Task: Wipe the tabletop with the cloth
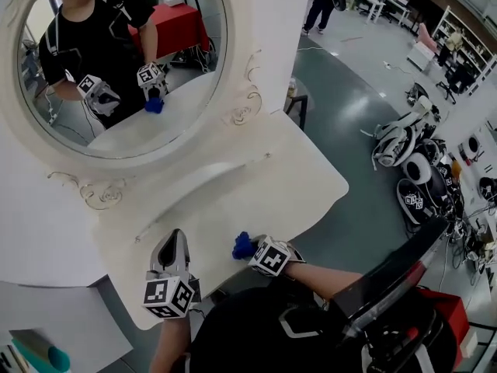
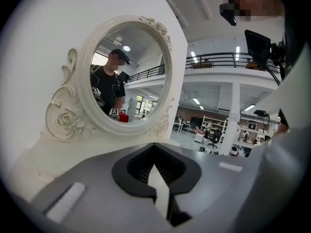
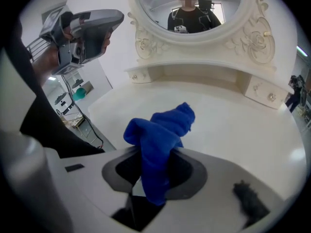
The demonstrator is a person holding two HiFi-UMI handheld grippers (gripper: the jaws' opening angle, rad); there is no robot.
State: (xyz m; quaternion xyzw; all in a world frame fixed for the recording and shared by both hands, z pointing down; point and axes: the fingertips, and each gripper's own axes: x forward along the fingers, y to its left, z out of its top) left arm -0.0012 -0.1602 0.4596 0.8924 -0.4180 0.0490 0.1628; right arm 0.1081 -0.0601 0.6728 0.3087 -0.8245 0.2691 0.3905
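1. The left claw [image 1: 175, 239] is closed tight with nothing in it (it is over the white bench [image 1: 256, 185]).
2. The cloth [image 1: 243, 245] is bright blue, soft and scrunched up, near the bench's front edge.
3. The right claw [image 1: 256, 252] squeezes it.

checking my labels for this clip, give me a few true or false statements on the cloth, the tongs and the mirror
1. The crumpled blue cloth is clamped in the right tongs. True.
2. The left tongs grip a second cloth. False: they are shut on nothing.
3. The oval mirror has a black frame. False: its carved frame is white.
4. The mirror reflects a person in a black top. True.
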